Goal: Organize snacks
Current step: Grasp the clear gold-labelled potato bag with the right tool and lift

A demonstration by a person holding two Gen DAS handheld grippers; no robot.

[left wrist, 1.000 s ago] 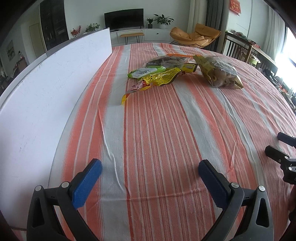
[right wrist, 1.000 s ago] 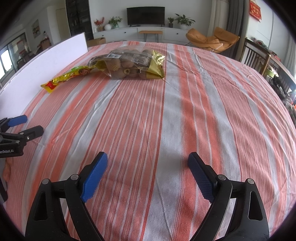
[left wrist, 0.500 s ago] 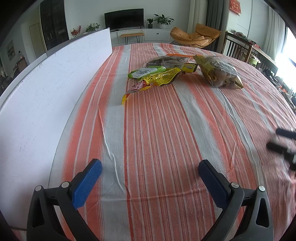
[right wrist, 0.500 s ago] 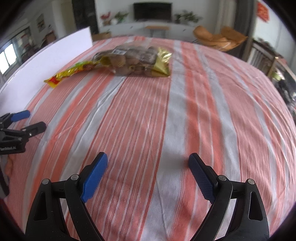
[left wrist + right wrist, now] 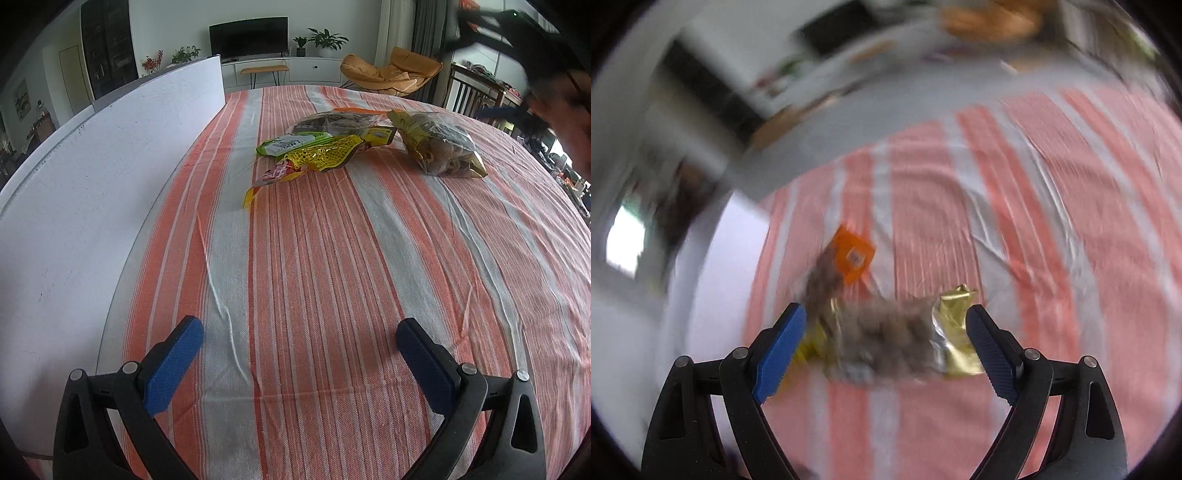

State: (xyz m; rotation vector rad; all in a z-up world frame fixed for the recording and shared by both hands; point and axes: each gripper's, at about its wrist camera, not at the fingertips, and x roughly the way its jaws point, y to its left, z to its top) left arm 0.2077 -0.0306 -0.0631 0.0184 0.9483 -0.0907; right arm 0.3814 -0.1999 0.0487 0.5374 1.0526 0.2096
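Left view sharp, soft daylight; right view heavily motion-blurred; fisheye edges dark

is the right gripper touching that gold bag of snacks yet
Cannot tell. In the blurred right wrist view the open right gripper straddles the gold bag, but no contact or gap with the fingers shows plainly.
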